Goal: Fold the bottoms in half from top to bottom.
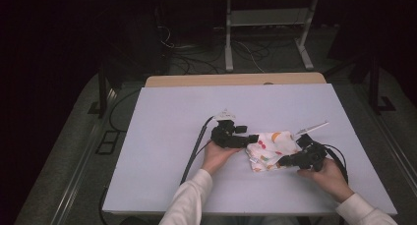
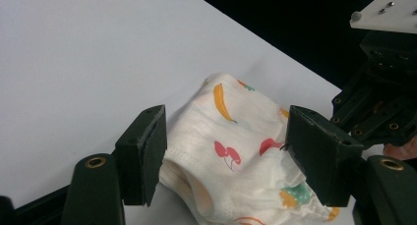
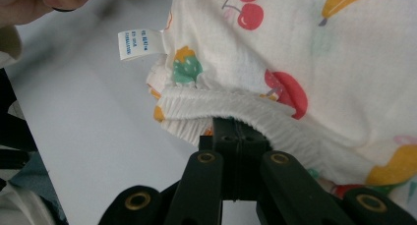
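Note:
A small white garment (image 1: 269,147) printed with cherries, bananas and strawberries lies crumpled on the white table (image 1: 196,112), right of centre. My left gripper (image 1: 252,139) comes at it from the left. In the left gripper view its jaws (image 2: 226,136) stand apart on either side of the garment (image 2: 231,161), with the pads not squeezing it. My right gripper (image 1: 282,161) is at the garment's near right edge. In the right gripper view its jaws (image 3: 240,131) are closed together on the ribbed elastic hem (image 3: 221,109). A white care label (image 3: 140,43) sticks out of the garment.
The table's far edge meets a wooden strip (image 1: 236,79). Beyond it, cables (image 1: 196,63) and a metal stand's legs (image 1: 228,48) are on the dark floor. Black cables (image 1: 194,151) trail from both grippers across the table. Bare table surface surrounds the garment.

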Motion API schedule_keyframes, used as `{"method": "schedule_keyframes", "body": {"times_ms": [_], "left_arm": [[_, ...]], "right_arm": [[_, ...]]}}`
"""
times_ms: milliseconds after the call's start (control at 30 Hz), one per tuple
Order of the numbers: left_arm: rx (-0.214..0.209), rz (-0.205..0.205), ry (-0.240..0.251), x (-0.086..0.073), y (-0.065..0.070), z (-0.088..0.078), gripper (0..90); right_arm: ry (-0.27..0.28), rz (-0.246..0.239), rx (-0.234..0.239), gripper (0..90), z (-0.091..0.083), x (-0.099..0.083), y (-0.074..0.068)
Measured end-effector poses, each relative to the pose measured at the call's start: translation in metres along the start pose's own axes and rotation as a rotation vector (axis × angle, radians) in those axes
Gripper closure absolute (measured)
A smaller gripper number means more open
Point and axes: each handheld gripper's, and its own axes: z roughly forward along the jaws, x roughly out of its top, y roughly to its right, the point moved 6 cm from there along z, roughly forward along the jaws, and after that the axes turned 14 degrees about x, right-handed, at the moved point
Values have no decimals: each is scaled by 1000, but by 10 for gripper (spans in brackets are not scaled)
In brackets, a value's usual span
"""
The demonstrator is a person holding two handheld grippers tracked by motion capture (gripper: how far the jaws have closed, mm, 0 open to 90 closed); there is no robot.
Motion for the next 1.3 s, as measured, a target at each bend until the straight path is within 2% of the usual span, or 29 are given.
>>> {"method": "schedule_keyframes", "body": {"times_ms": [200,333,567,833,933,1067,1200,1300], "left_arm": [[-8,-12,0,0,1,1,304],[-4,-13,-5,-1,1,2,278],[-1,-26,-8,0,0,1,207],[17,-19,-20,4,3,0,133],[18,-1,-33,5,5,0,110],[27,26,-49,8,9,0,49],[24,27,-53,12,12,-2,20],[27,30,-60,14,12,-3,0]], "right_arm": [[13,-7,-16,887,4,-6,-1],[12,0,-3,883,5,-9,-1],[11,-17,14,794,-1,-17,-10],[67,-60,16,584,-24,-13,-22],[91,-72,26,504,-30,-8,-25],[120,-90,17,403,-38,0,-26],[143,-99,0,301,-43,8,-24],[154,-113,12,224,-44,13,-22]]}}
